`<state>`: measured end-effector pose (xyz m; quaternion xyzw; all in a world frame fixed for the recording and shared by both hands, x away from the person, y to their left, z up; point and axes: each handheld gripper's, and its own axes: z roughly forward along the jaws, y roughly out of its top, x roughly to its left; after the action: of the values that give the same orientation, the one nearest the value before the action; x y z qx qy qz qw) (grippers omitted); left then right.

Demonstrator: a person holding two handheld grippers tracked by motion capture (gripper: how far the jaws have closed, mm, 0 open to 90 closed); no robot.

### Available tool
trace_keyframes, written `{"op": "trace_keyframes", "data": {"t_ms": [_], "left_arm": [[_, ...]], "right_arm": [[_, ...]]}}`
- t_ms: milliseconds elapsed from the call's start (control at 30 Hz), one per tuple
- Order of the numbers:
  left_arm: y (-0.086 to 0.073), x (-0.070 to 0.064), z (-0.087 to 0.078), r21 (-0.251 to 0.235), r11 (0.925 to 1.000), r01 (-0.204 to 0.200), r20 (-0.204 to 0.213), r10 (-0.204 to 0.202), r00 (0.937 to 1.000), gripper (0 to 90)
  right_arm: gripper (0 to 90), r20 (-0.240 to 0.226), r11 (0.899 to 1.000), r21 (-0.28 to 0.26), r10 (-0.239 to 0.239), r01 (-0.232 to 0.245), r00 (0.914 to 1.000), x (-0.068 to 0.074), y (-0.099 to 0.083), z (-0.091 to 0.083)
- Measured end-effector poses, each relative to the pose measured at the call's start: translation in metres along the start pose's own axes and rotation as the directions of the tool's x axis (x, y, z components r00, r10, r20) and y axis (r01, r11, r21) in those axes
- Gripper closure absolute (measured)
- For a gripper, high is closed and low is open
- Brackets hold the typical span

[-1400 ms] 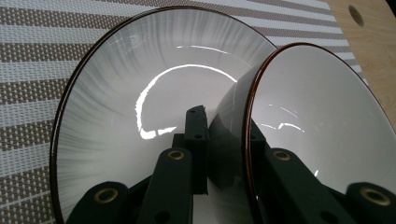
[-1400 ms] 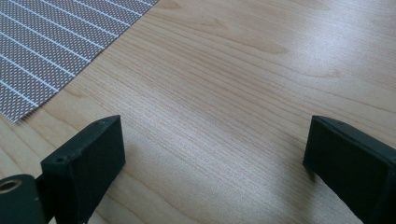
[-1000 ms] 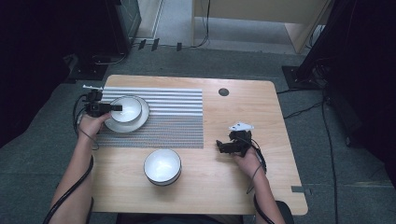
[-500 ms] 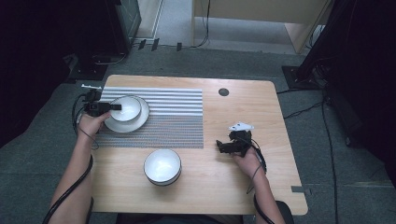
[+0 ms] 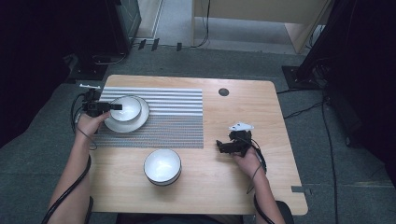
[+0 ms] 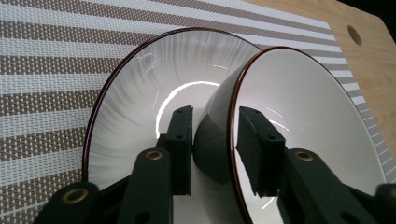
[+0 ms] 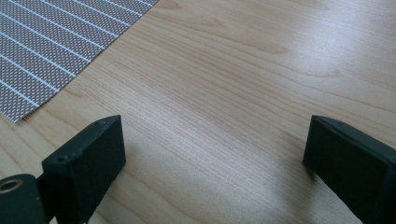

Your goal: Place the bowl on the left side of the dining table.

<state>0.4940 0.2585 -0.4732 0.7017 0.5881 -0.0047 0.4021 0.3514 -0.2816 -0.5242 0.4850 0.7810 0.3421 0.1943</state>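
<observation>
Two jaws of my left hand-held gripper [image 6: 212, 154] pinch the white bowl's [image 6: 299, 116] rim, seemingly tilted on the plate [image 6: 140, 93]; my right hand-held gripper [image 7: 212, 172] gapes above the bench [image 7: 243, 79].

Bare desk [image 5: 261, 121] lies open around the right gripper [image 5: 219, 145]. A stack of bowls [image 5: 162, 166] stands well left of it, just below the striped mat [image 5: 173, 116]

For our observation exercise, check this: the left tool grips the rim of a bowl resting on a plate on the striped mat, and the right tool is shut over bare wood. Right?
Not quite. The right tool is open, its jaws wide apart over the table, as the right gripper view shows. The left tool does straddle the bowl rim on the plate on the mat.
</observation>
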Motion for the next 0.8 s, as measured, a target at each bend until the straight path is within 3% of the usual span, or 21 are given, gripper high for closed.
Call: {"op": "trace_keyframes", "data": {"t_ms": [167, 333, 800], "left_arm": [[-0.001, -0.002, 0.001, 0.036, 0.9994, 0.001, 0.010, -0.002, 0.9999, 51.9], [-0.001, -0.005, -0.004, 0.027, 0.9996, 0.002, 0.033, -0.003, 0.9994, 45.1], [-0.007, -0.008, -0.021, 0.025, 0.9996, 0.016, 0.048, -0.017, 0.9987, 41.7]], "right_arm": [[4.9, 0.000, 1.000, 0.000, 0.000, 0.000, 1.0000, 0.000, 0.000, 0.000], [4.9, 0.000, 1.000, 0.000, 0.000, 0.000, 1.0000, 0.000, 0.000, 0.000], [4.9, 0.000, 1.000, 0.000, 0.000, 0.000, 1.0000, 0.000, 0.000, 0.000]]}}
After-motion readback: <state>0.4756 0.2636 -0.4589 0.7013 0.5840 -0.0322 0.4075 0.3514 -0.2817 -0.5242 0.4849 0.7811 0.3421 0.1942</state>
